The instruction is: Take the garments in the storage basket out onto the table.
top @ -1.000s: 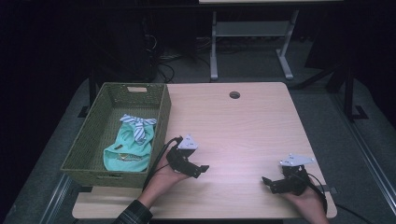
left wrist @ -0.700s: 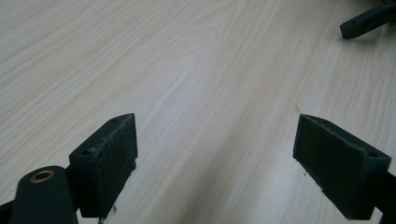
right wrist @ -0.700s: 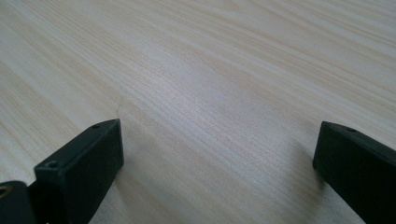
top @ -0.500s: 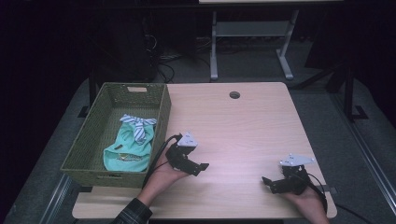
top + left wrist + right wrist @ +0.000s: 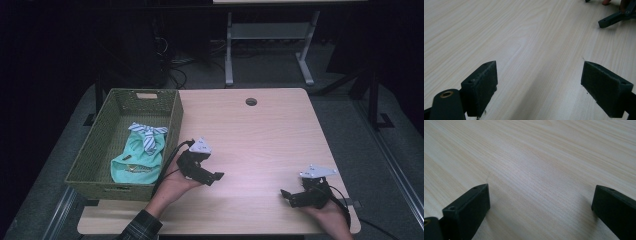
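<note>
Wide-spread left claw (image 5: 539, 85) over table (image 5: 524, 37)

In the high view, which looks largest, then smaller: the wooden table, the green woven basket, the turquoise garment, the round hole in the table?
1. wooden table
2. green woven basket
3. turquoise garment
4. round hole

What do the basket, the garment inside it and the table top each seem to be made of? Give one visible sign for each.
Basket: probably woven fibre or wicker, olive green and matt, judging by the plaited wall texture.
Garment: soft cloth, likely knit, mint green with a striped bow; it lies limp and creased.
Table top: pale wood or wood-look laminate, smooth with slight sheen; grain lines run across it.
</note>
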The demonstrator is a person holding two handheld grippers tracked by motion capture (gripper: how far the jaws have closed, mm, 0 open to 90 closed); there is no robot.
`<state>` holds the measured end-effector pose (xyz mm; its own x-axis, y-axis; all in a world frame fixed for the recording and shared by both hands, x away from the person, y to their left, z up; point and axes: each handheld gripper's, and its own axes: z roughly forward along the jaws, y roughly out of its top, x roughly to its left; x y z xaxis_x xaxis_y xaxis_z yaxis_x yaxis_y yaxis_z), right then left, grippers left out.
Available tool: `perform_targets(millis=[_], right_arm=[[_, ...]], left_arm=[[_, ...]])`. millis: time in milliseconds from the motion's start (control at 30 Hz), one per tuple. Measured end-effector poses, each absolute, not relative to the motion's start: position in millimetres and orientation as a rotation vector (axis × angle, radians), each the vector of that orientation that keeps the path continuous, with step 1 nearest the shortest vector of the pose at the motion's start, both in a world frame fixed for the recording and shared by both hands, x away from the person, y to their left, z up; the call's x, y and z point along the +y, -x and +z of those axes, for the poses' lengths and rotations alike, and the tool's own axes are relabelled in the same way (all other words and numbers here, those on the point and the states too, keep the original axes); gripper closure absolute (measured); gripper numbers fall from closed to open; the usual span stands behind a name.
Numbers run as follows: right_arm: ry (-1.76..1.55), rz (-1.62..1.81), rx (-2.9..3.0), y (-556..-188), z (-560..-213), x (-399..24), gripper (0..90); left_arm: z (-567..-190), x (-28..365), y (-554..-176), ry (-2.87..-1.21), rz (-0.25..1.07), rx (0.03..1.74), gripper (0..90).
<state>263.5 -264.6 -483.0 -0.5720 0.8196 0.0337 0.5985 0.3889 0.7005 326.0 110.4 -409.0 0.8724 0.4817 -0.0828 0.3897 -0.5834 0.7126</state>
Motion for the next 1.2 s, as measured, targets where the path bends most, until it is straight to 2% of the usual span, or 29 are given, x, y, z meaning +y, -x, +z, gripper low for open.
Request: perform_targets(millis=[1200], right_arm=[[-1.237, 0.98, 2.333, -264, -483, -265, 1.2]], left_arm=[[-370, 119, -339, -2.245, 0.143, 0.574, 13.2]])
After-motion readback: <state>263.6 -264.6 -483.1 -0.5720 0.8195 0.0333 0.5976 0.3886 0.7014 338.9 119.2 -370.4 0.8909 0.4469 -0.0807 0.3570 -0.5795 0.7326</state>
